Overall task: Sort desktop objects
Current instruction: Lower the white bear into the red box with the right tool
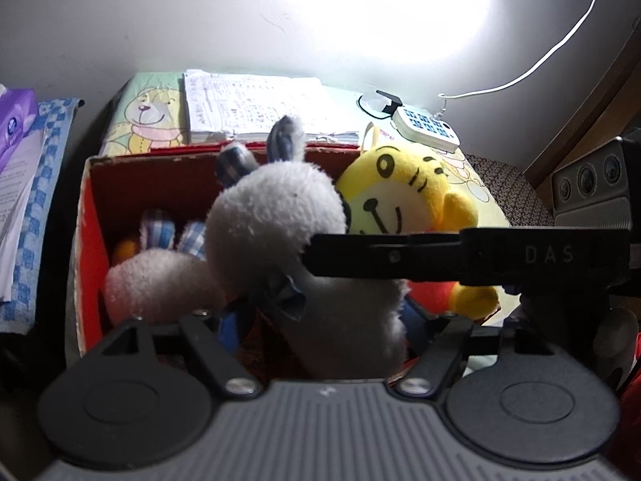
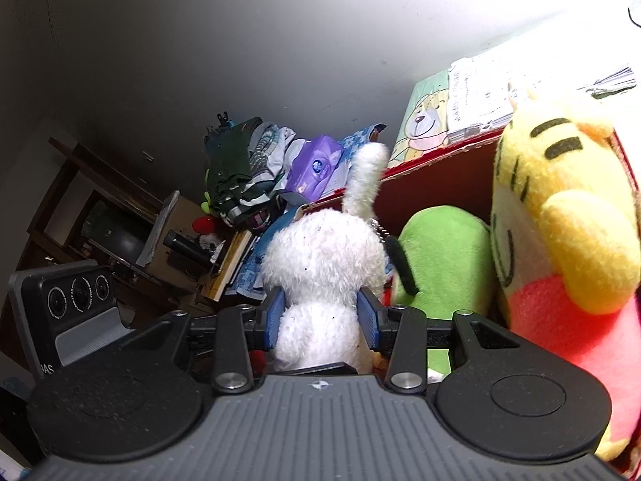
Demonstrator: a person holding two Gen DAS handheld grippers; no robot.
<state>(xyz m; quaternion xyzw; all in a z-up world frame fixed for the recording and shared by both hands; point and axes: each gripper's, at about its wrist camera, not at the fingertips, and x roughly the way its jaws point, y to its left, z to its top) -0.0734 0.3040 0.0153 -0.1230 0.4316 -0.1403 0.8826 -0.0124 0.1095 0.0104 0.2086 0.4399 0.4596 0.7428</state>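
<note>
White plush rabbit sits clamped between right tongs.

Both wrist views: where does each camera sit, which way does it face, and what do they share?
Left wrist view: sits behind the left tongs, faces the red box and the wall; shows its own linkages gripping a grey plush rabbit, with the right tongs' finger crossing.
Right wrist view: sits behind the right tongs, faces left across the box toward cluttered shelves; blue pads clamp a white plush.
Shared: yellow tiger plush, red box, paper stack, purple tissue pack.
</note>
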